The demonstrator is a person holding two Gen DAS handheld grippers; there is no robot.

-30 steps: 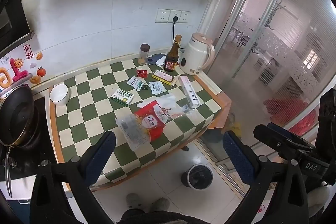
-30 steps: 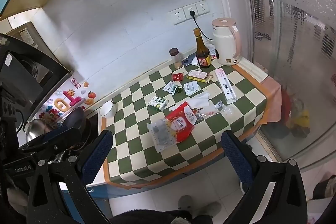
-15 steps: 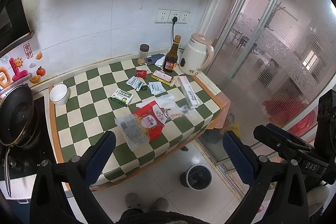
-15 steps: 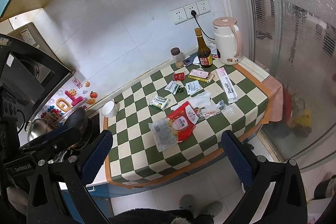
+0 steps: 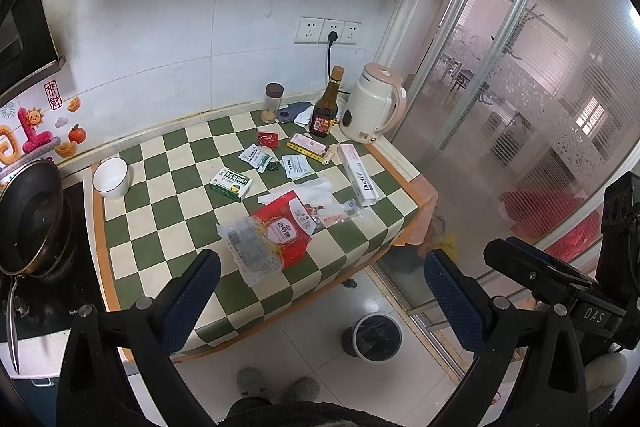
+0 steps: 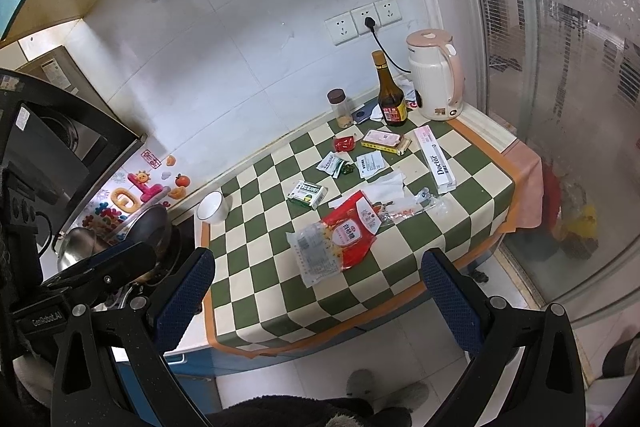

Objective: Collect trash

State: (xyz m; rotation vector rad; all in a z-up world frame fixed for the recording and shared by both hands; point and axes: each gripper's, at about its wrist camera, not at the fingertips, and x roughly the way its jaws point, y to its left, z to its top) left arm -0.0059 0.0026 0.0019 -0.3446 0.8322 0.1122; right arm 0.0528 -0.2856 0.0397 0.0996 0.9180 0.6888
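Note:
Trash lies scattered on a green and white checkered counter (image 5: 160, 219) (image 6: 400, 267). A large red and clear plastic bag (image 5: 272, 235) (image 6: 340, 235) lies nearest. Behind it are a green box (image 5: 231, 183) (image 6: 307, 193), a crumpled clear wrapper (image 5: 340, 213), white tissue (image 6: 386, 185), sachets (image 5: 256, 159), a red packet (image 5: 267, 139) and a white toothpaste box (image 5: 359, 175) (image 6: 436, 159). A small grey bin (image 5: 372, 337) stands on the floor below the counter. My left gripper (image 5: 320, 291) and right gripper (image 6: 316, 291) are both open, empty, held back from the counter.
A white bowl (image 5: 111, 177), a spice jar (image 5: 273, 103), a brown bottle (image 5: 326, 107), a yellow box (image 5: 308, 146) and a pink and white kettle (image 5: 374, 109) stand on the counter. A black pan (image 5: 30, 219) sits on the stove at left. A glass door (image 5: 520, 87) is at right.
Both grippers have drifted back slightly from the counter; the scene shifts a little in both views. Nothing on the counter has moved.

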